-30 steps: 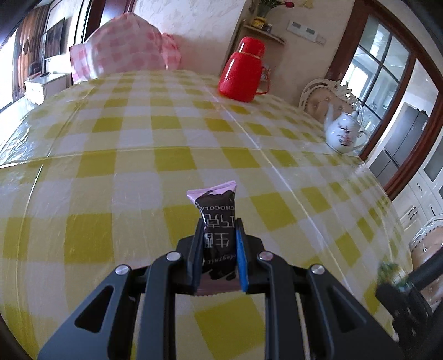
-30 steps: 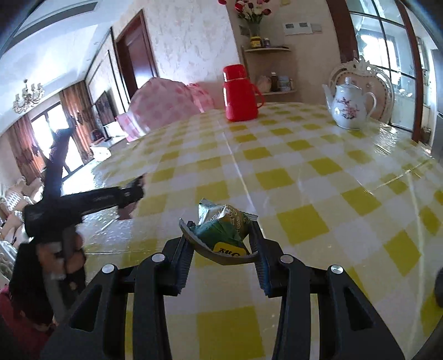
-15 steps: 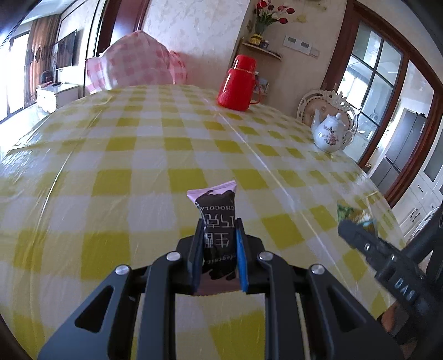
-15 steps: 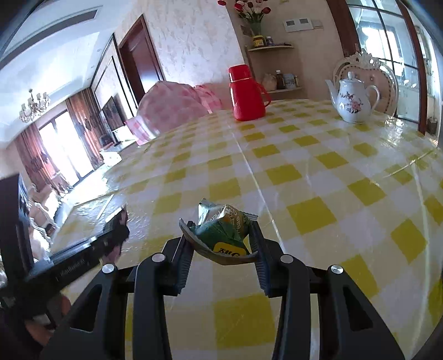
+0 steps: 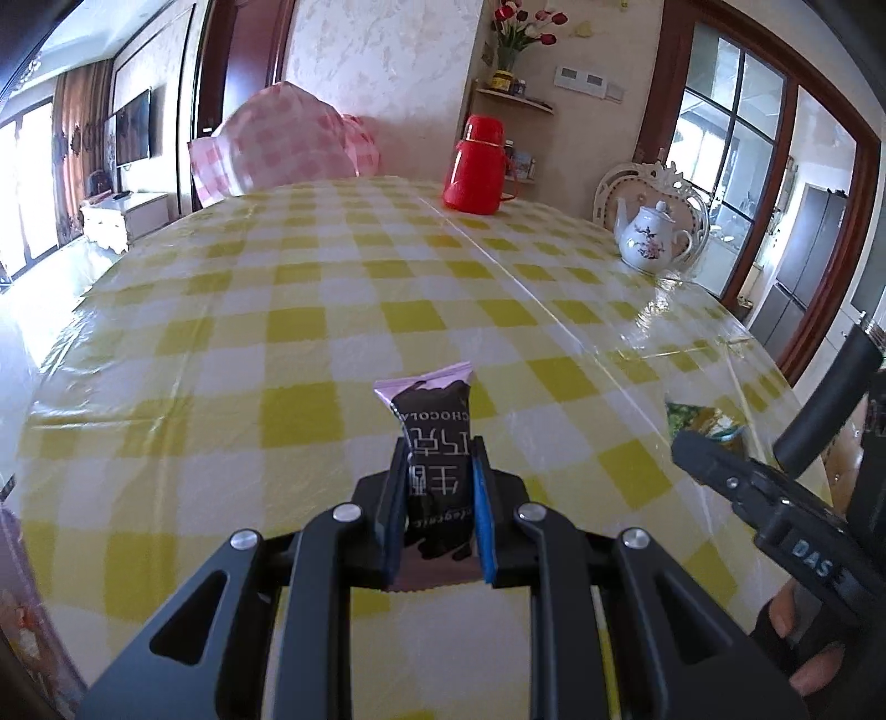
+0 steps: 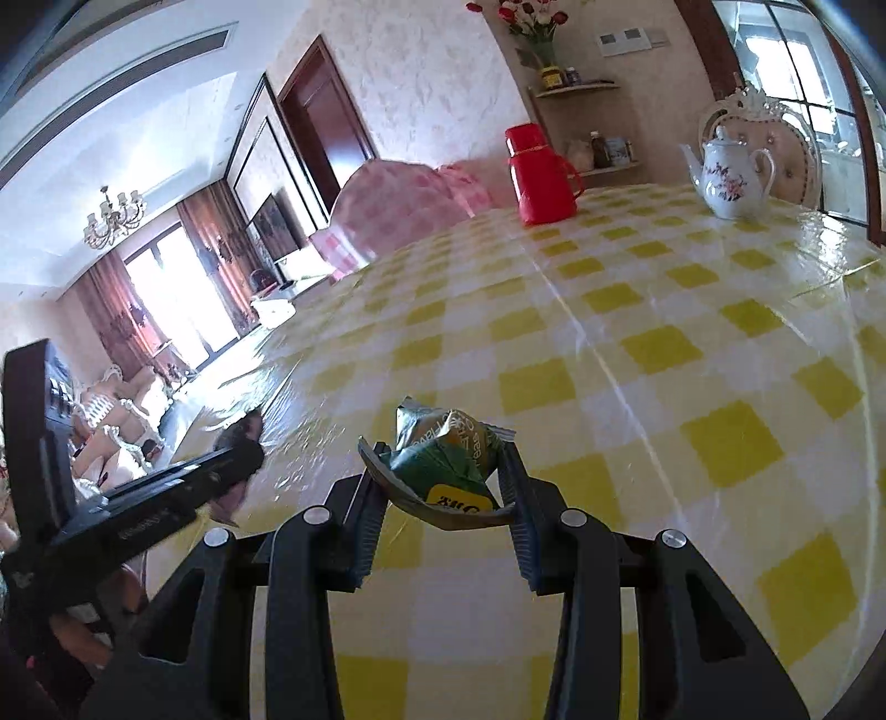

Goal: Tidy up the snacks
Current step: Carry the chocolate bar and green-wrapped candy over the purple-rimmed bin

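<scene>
We have lifted both snacks higher over the desk [image 5: 310, 310] since a second ago: left tongs [image 5: 437, 476] clamp the chocolate bar [image 5: 434, 443], right tongs [image 6: 443, 476] clamp the green packet [image 6: 443, 459] (no container visible yet).

1. A table [image 5: 310, 288] wears a yellow and white checked cloth under a shiny clear cover.
2. A red flask [image 5: 475, 166] with a side handle stands upright at the far end of the table.
3. A white teapot [image 5: 649, 237] with a pink flower pattern stands well to the right of the flask, near the table edge.
4. An ornate white chair [image 5: 664, 183] rises just behind the teapot.
5. A pink checked cover [image 5: 277, 147] bulges beyond the far left edge of the table.
6. A vase of red flowers [image 5: 512, 39] stands on a corner shelf [image 5: 518, 98] above the flask.
7. A chandelier [image 6: 113, 213] hangs in the room beyond.
</scene>
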`<state>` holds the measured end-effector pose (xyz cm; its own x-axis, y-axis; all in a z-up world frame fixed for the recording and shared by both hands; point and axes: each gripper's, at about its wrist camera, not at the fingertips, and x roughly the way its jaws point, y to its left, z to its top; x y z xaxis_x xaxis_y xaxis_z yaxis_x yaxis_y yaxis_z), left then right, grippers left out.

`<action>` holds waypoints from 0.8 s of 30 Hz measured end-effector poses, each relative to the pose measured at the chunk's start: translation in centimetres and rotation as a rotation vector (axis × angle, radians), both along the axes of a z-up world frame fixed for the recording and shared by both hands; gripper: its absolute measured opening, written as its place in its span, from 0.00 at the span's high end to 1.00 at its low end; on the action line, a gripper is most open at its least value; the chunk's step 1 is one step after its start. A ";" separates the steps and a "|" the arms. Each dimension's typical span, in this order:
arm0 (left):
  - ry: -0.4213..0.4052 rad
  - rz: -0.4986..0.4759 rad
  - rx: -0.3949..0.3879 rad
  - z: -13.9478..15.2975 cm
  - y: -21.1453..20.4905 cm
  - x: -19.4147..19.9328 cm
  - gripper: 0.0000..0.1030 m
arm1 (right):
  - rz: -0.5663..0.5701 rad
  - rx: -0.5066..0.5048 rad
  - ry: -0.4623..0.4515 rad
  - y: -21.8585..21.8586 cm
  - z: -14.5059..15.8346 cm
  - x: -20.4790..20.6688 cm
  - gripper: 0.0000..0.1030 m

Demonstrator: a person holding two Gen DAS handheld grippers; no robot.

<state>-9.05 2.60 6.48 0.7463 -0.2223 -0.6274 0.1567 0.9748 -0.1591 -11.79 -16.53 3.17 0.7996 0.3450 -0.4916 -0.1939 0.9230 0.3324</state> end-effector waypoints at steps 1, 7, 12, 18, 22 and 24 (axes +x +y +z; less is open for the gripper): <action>0.002 -0.001 -0.001 0.1 0.4 -0.5 0.80 | 0.006 0.000 0.006 0.4 -0.1 -0.2 0.61; -0.010 0.029 0.017 0.3 3.7 -3.6 0.80 | 0.073 -0.019 0.008 3.2 0.1 -1.8 0.61; -0.019 0.057 0.026 0.4 6.9 -6.0 0.80 | 0.158 -0.062 -0.002 7.2 0.3 -3.2 0.61; 0.001 0.117 0.082 -0.6 11.2 -9.2 0.80 | 0.288 -0.106 -0.007 12.5 0.1 -5.0 0.61; 0.013 0.170 0.128 -0.9 14.2 -11.3 0.80 | 0.382 -0.140 -0.023 16.7 0.2 -6.8 0.61; 0.015 0.192 0.149 -1.0 15.4 -12.1 0.80 | 0.419 -0.152 -0.027 18.2 0.2 -7.3 0.61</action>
